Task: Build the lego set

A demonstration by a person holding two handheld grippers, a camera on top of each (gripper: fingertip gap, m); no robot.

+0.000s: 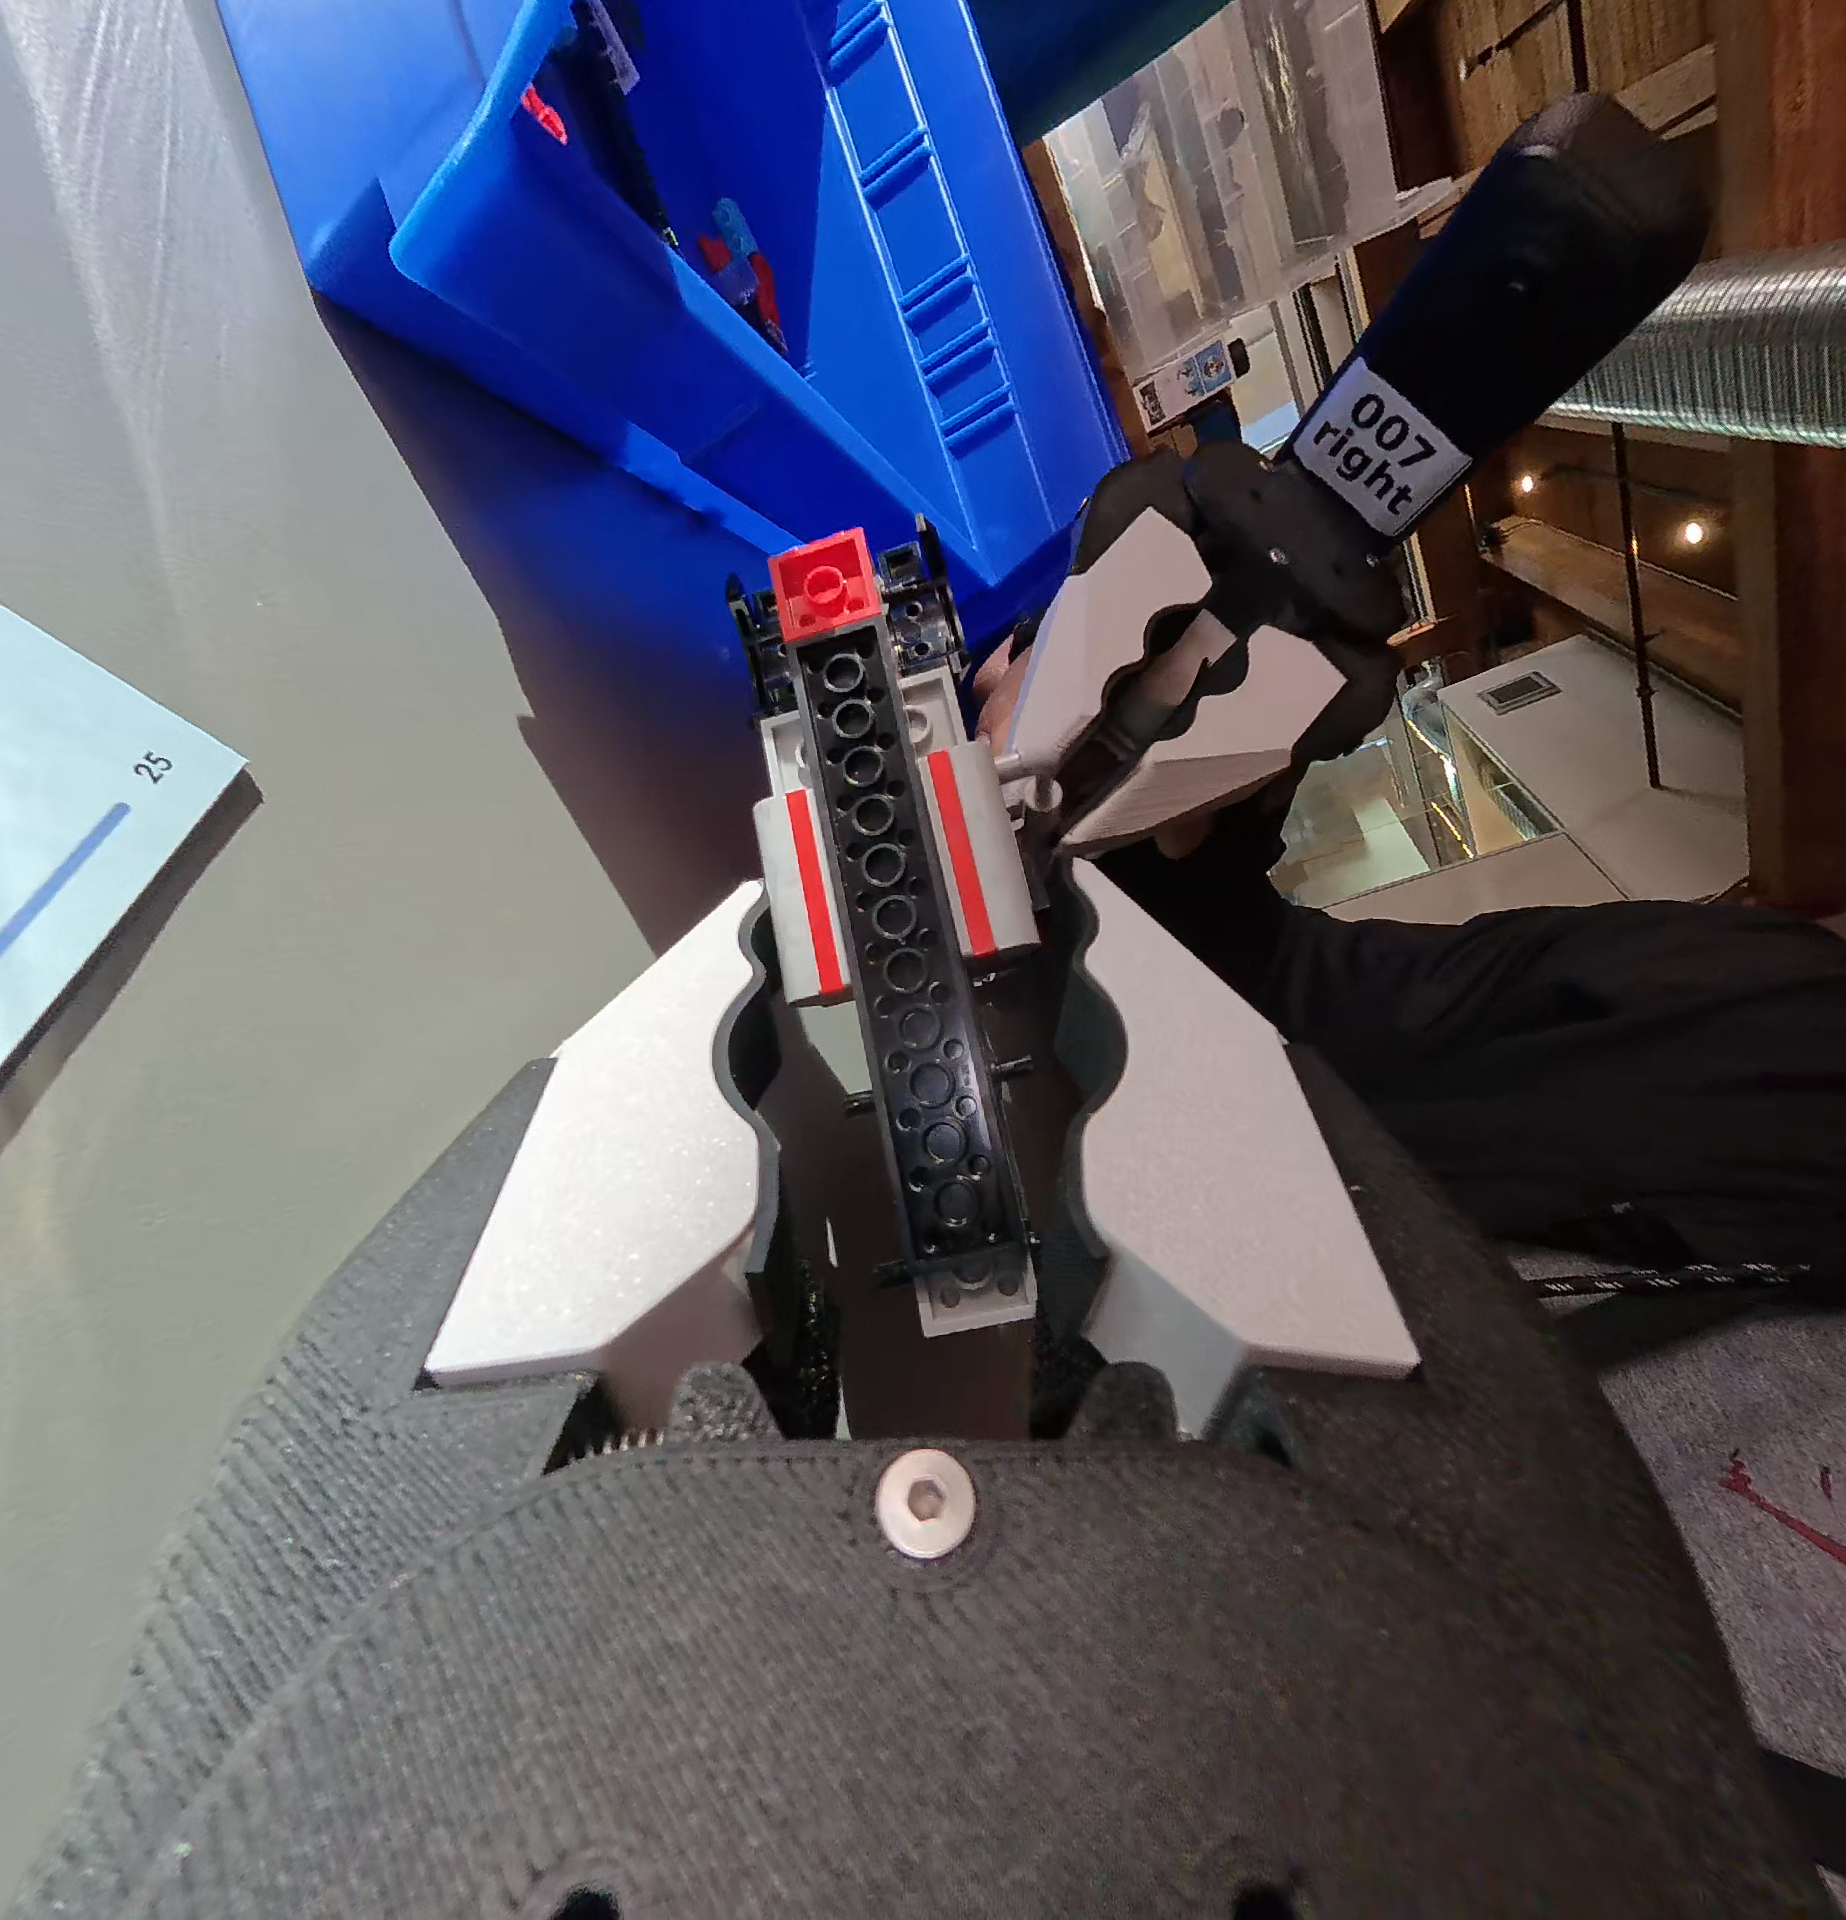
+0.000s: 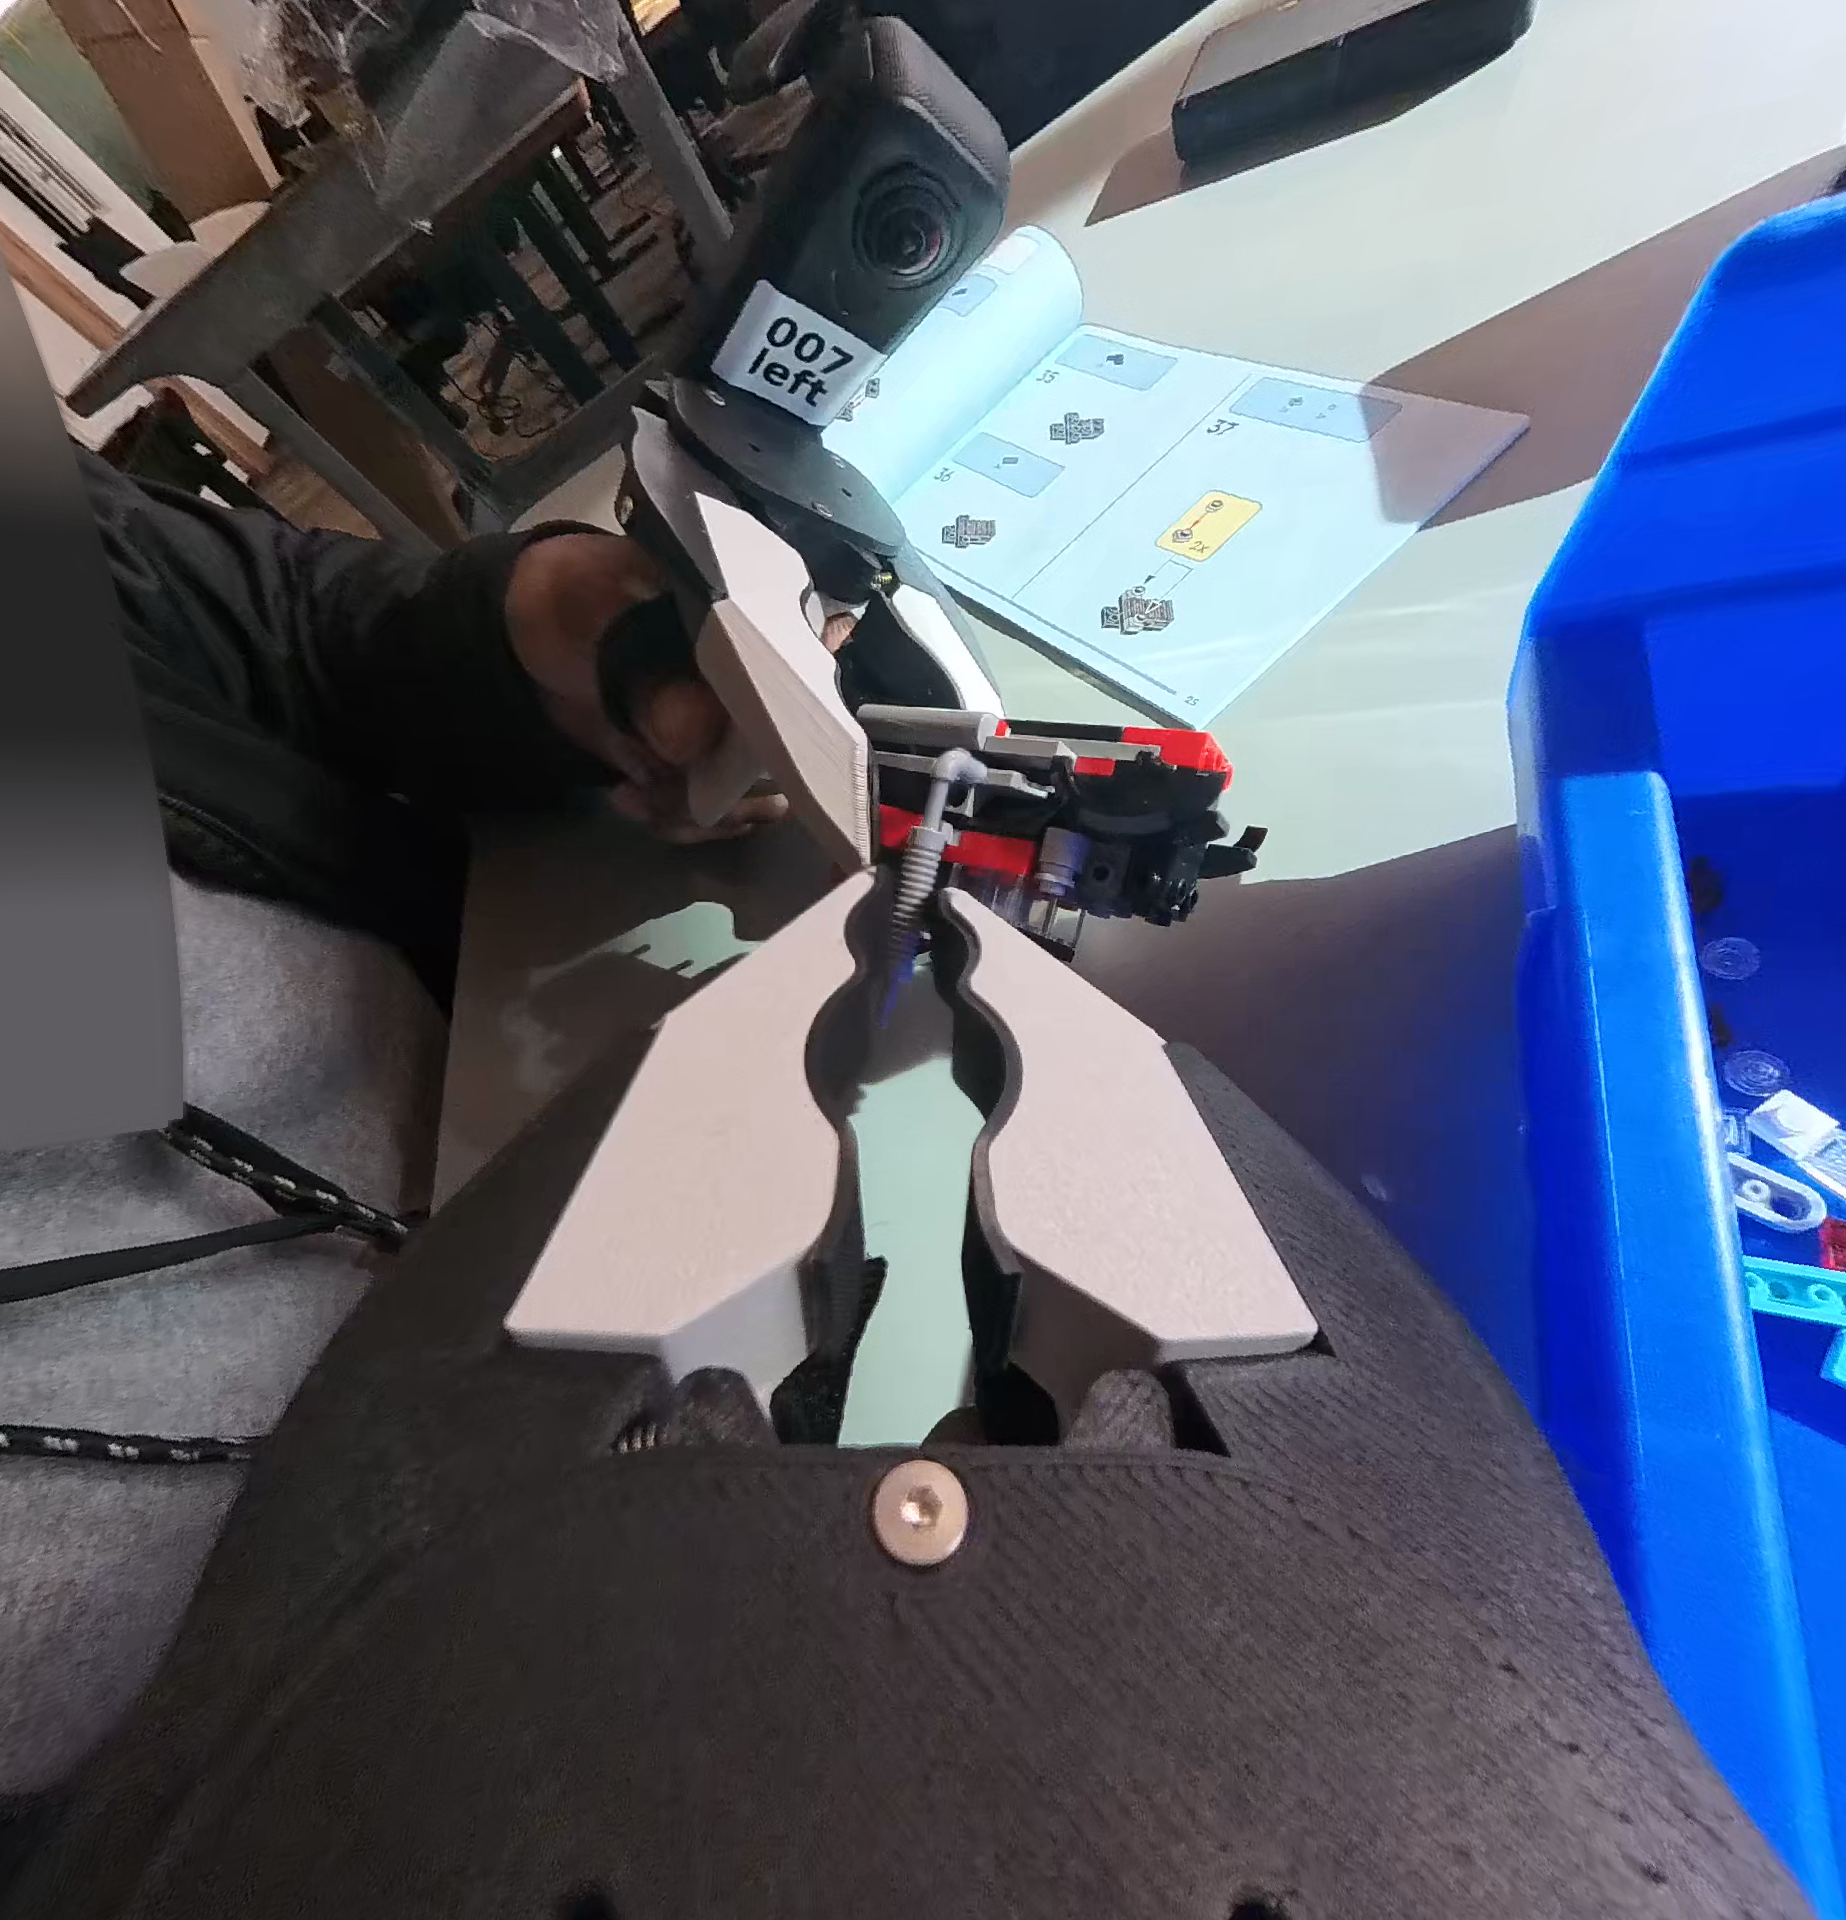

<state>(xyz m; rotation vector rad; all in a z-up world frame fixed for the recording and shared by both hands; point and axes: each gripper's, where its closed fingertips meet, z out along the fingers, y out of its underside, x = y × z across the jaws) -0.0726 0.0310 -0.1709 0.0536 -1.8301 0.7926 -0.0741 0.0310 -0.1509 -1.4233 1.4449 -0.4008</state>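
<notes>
Instruction booklet: pale blue printed paper booklet (image 2: 1158,499), lying open and flat on the table, at far left in the left wrist view.
Table: smooth grey-white table (image 1: 306,644), slightly glossy, carrying the booklet and the bin.
Left claw: the left claw (image 1: 903,1049) is closed around the model's body, its matt grey wavy-edged fingers (image 1: 628,1174) bearing on either flank; the model is held in the air, clear of the table.
Task item: partly built model of hard glossy plastic bricks (image 1: 898,935), black holed plate along the spine, light grey side blocks with red stripes, red studded brick at the far end.
Right claw: the right claw (image 2: 914,914) is nearly closed, pinching a small ribbed grey pin piece with a hooked top (image 2: 924,842) at its very tips, against the model's side.
Step in hand (judged): seating the pin piece into the model.
Advice: keep the left grip rigid as a brace; press along the pin's axis, since a tip pinch on a ribbed round shaft may roll.
Bin: deep blue moulded plastic bin (image 2: 1646,935), ribbed walls, loose bricks inside, at right.
</notes>
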